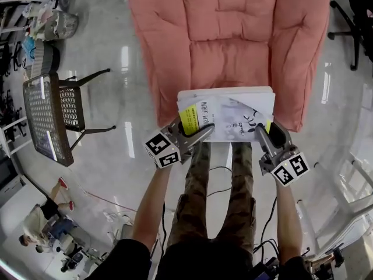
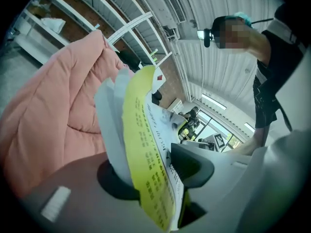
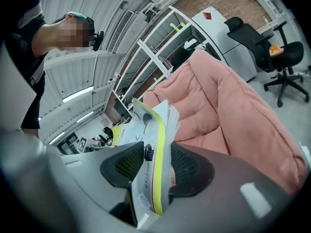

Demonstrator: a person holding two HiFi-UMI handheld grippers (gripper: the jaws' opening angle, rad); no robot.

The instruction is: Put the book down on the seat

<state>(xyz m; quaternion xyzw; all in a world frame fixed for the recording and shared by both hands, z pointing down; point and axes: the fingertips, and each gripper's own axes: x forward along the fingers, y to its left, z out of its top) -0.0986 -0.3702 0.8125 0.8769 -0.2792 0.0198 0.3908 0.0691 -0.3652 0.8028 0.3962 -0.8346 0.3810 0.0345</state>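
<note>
Book (image 1: 227, 112) is held flat across both tongs, near edge in the jaws, far edge over the front of the pink seat (image 1: 233, 57) just ahead. A mesh chair (image 1: 49, 112) is seen well left of the left gripper (image 1: 204, 132). An office chair (image 1: 349, 22) is seen far right of the right gripper (image 1: 263, 130). Both jaw pairs are held part open, each clamped on 1 near corner of the book.

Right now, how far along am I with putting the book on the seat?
Done: the book is over the pink seat's front edge. In hand: left gripper and right gripper each clamp a near corner. Left: set it flat on the seat and release; whether it already touches is unclear.
</note>
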